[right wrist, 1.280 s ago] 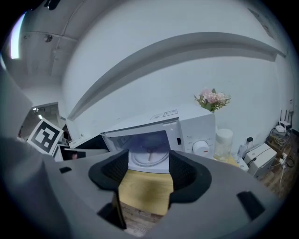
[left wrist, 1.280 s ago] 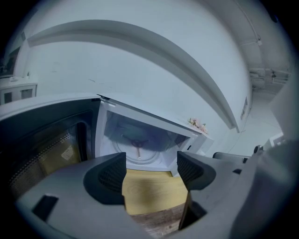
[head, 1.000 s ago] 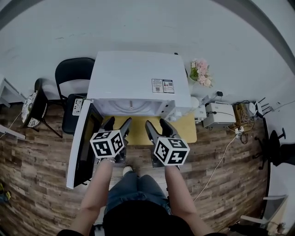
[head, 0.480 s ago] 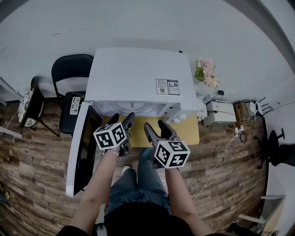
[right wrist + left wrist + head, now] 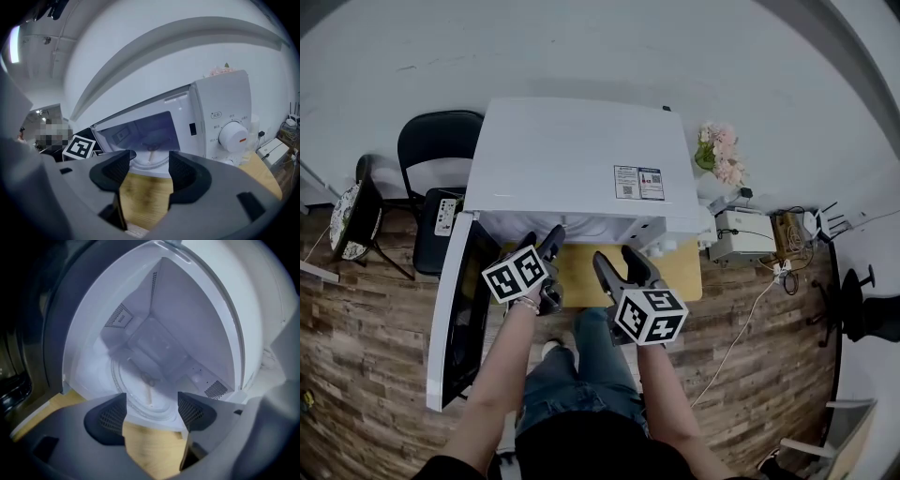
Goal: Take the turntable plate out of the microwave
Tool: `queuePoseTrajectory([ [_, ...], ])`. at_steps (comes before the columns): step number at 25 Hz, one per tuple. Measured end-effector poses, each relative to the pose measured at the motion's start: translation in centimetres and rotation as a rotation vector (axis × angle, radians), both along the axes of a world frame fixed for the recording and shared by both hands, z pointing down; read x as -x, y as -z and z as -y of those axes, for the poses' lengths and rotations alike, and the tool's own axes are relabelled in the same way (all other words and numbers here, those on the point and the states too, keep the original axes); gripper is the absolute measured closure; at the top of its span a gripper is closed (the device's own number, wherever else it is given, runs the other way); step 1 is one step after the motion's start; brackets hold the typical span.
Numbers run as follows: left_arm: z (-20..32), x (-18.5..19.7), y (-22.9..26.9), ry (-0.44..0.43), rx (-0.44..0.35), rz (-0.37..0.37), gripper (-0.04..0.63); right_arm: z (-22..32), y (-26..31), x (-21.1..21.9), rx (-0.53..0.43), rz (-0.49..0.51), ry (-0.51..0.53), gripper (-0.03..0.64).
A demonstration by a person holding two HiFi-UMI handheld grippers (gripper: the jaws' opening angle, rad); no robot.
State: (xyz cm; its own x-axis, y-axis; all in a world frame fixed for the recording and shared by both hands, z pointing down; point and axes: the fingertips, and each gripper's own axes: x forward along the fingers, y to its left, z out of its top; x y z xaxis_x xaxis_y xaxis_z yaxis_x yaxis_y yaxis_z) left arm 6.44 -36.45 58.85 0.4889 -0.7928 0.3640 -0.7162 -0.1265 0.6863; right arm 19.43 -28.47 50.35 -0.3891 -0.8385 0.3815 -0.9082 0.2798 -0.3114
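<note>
Open microwave, turntable plate inside — untouched

I lowered and rolled my left gripper, bringing its spread jaws up to the mouth of the microwave; the turntable plate came to lie just ahead of them, beyond their tips.
</note>
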Motion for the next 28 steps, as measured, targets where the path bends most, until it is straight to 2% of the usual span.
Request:
queuePoseTrajectory([
  [4,0.5,0.2,-0.8,0.049,0.049,-0.118,0.250,0.3,-0.4,0.1,0.001,0.005,0.012,0.345],
  [12,1.8,0.9,-0.4,0.162,0.068,-0.324,0.260,2.2,-1.2,0.6,0.018,0.027,0.039,0.348],
  [15,1.8,1.8,-1.1,0.245,0.099,-0.403,0.346,2.7,-2.0,0.8,0.041,0.061,0.038,0.351],
  [20,1.8,2.8,-2.5,0.336,0.170,-0.434,0.461,3.3,-3.1,1.2,0.067,0.085,0.050,0.353],
  [24,1.7,3.2,-3.1,0.372,0.176,-0.461,0.524,3.7,-3.6,1.6,0.083,0.117,0.064,0.353],
  [28,1.8,3.1,-3.3,0.369,0.193,-0.475,0.552,4.5,-4.8,1.9,0.131,0.241,0.041,0.356],
])
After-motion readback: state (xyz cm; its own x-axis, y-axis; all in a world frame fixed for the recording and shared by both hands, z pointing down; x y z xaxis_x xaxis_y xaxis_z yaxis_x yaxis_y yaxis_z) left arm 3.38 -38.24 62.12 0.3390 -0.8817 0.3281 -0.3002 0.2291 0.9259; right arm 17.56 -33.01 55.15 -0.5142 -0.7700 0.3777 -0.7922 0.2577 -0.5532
